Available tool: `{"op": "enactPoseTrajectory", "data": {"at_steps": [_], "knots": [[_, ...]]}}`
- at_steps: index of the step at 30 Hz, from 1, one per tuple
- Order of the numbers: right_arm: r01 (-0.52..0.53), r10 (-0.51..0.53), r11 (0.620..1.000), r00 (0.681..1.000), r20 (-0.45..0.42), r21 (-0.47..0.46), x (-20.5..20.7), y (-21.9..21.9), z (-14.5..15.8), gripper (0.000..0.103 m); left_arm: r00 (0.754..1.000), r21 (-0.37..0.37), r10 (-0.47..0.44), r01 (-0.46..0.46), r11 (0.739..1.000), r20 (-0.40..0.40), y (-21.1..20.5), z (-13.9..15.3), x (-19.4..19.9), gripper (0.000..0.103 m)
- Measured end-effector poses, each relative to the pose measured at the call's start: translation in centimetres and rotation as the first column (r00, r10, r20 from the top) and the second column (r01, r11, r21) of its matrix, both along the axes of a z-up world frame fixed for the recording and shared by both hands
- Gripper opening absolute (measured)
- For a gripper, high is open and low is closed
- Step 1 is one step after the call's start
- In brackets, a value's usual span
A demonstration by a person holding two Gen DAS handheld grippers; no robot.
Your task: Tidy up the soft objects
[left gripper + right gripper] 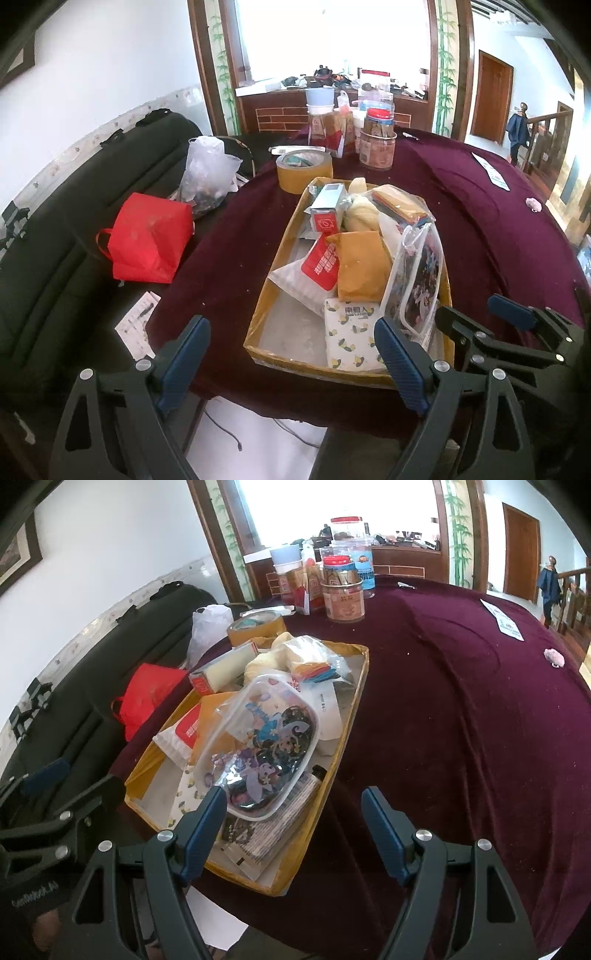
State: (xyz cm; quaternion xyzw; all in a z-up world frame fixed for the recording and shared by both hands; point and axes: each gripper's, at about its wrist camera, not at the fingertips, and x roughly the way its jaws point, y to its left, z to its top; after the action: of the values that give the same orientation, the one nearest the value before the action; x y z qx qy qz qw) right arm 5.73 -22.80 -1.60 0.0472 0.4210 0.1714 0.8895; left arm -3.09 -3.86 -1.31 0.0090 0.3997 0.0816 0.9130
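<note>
Left wrist view
Left claw (291, 332): wide open, empty, hovering at near edge of the cardboard tray (258, 325); its right finger overlaps the tray's near right corner.
Tray: on the maroon desk (480, 229) near its front edge, long axis running away from cam.
Tissue pack (351, 339): white w/ lemon print, in tray's near end, just beside the right finger.
Clear pouch (417, 280): cartoon print, standing on edge along tray's right wall.
Mustard packet (364, 267): mid-tray, left of pouch; red-white sachet (321, 264) touching its left side.
Yellow plush (360, 214): far half of tray, small box (325, 210) to its left.
Tape roll (303, 170): on desk just beyond tray's far end.
Red bag (151, 236): on black sofa (74, 206), left of tray, off the desk.
Right claw (517, 321): visible right of tray, gap not readable here.

Right wrist view
Right claw (295, 801): open wide, nothing held, at tray's (354, 701) near right corner; left finger over tray contents, right finger over bare desk (461, 701).
Clear pouch (258, 753): lying tilted on top of the pile, nearest the claw.
Printed packet (273, 819): under pouch, at tray's near end.
Jars (343, 590): cluster at desk's far side, beyond tray.
Pink bit (554, 657): far right on desk, well apart from tray.
</note>
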Motion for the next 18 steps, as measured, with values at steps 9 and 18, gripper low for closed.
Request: {"op": "enactPoseTrajectory", "data": {"at_steps": [9, 18], "knots": [[-0.005, 0.004, 1.0, 1.0, -0.012, -0.014, 0.13, 0.26, -0.2, 0.075, 1.0, 0.001, -0.005, 0.005, 1.0, -0.016, -0.01, -0.75, 0.19, 0.093], [0.014, -0.014, 0.999, 1.0, 0.013, -0.034, -0.16, 0.32, 0.22, 0.075, 1.0, -0.003, -0.003, 0.003, 1.0, -0.011, -0.19, -0.57, -0.05, 0.093]]}}
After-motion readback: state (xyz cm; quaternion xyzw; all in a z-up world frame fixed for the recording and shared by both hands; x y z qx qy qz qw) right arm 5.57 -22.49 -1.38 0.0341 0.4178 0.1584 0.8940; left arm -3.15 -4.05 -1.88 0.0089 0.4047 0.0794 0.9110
